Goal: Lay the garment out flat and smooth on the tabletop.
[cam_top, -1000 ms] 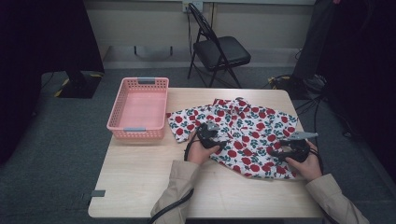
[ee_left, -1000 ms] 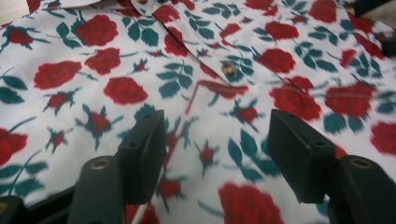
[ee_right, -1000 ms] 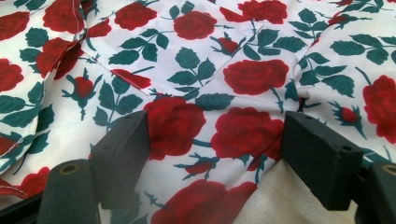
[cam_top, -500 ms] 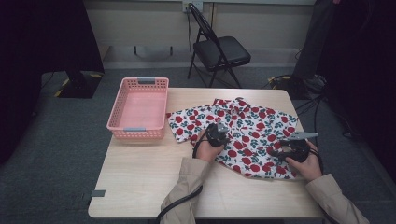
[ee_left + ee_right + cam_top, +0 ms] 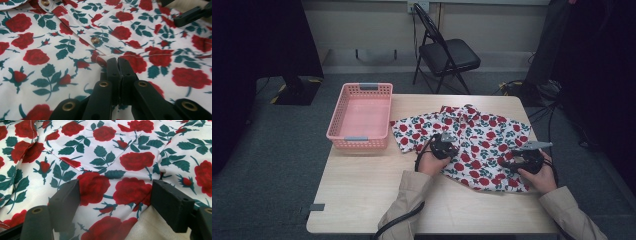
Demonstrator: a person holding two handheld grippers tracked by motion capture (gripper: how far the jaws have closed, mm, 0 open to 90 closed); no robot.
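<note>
Rose-print shirt [image 5: 472,140] lies spread flat on the right half of the tabletop [image 5: 362,195].

The left hand-held gripper [image 5: 117,62] has just clenched on a pinch of fabric by the button placket; the right hand-held gripper [image 5: 115,192] stands released, straddling the shirt's near hem. A pink basket [image 5: 360,117] sits at the left edge, bare wood in front.

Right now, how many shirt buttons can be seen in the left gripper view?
2. One button sits at the top edge, the other button lower along the rose-print shirt placket. More may be hidden beyond the frame.
</note>
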